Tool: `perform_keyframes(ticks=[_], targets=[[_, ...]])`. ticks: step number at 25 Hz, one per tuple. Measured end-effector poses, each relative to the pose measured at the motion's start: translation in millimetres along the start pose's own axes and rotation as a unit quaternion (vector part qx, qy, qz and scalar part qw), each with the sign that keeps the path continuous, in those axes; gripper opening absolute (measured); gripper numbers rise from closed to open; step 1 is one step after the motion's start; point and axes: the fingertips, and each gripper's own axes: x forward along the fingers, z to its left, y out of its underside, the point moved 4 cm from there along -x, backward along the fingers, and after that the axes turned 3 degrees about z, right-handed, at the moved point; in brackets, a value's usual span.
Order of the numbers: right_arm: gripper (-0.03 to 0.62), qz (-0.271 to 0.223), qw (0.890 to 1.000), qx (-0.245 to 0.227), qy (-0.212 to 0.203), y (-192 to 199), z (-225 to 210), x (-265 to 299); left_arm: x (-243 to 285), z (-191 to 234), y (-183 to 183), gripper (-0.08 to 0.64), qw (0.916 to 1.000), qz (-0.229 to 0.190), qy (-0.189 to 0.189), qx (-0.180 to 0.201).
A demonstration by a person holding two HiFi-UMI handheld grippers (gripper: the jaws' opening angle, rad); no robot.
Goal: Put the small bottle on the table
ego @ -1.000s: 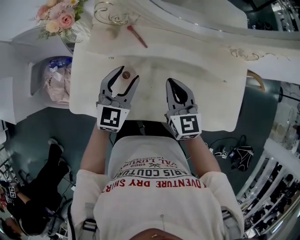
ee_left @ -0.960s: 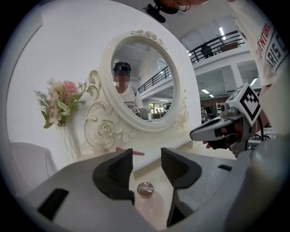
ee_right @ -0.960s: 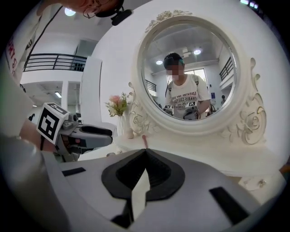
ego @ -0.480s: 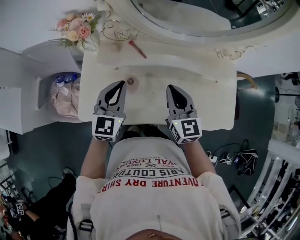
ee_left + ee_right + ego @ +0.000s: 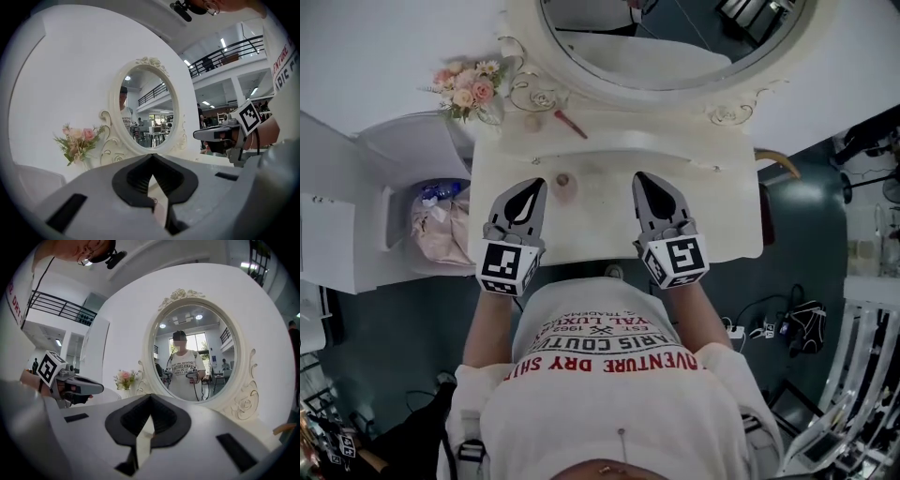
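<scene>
The small bottle (image 5: 563, 181), pale with a brown cap, stands upright on the white dressing table (image 5: 722, 220) near its middle left. My left gripper (image 5: 538, 182) lies just left of the bottle, shut and holding nothing, and apart from it. My right gripper (image 5: 639, 176) is shut and empty over the table to the right. In the left gripper view the jaws (image 5: 151, 156) are closed tip to tip, facing the oval mirror (image 5: 145, 110). The right gripper view shows its jaws (image 5: 150, 397) closed the same way.
A vase of pink flowers (image 5: 472, 86) stands at the table's back left, with a red stick (image 5: 572, 124) beside it. The oval mirror (image 5: 666, 37) rises behind the table. A bin with a plastic bag (image 5: 441, 220) sits on the floor at left. Cables (image 5: 787, 314) lie at right.
The left gripper, open around the bottle a second ago, has let it stand, drawn back and shut. The head view has pulled back; the right gripper stays shut.
</scene>
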Motion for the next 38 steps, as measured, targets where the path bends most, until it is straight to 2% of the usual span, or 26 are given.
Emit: perform_keyframes(ticks=[9,16,28,38], targets=[[-0.002,-0.023,1.000,-0.009,-0.008,-21,11,-13,-16,1,-31,0.008,0.9995,-0.022,0.007,0.020],[-0.002,-0.034,0.999,0.005,-0.017,-24,16,-22,-20,-5,-33,0.008,0.9994,-0.024,0.006,0.025],[-0.002,-0.034,0.999,-0.010,-0.006,-25,20,-31,-21,-13,-38,0.008,0.9986,-0.022,0.003,0.048],[-0.002,-0.040,0.999,-0.013,-0.012,-23,21,-28,-19,-11,-35,0.008,0.9987,-0.021,0.000,0.046]])
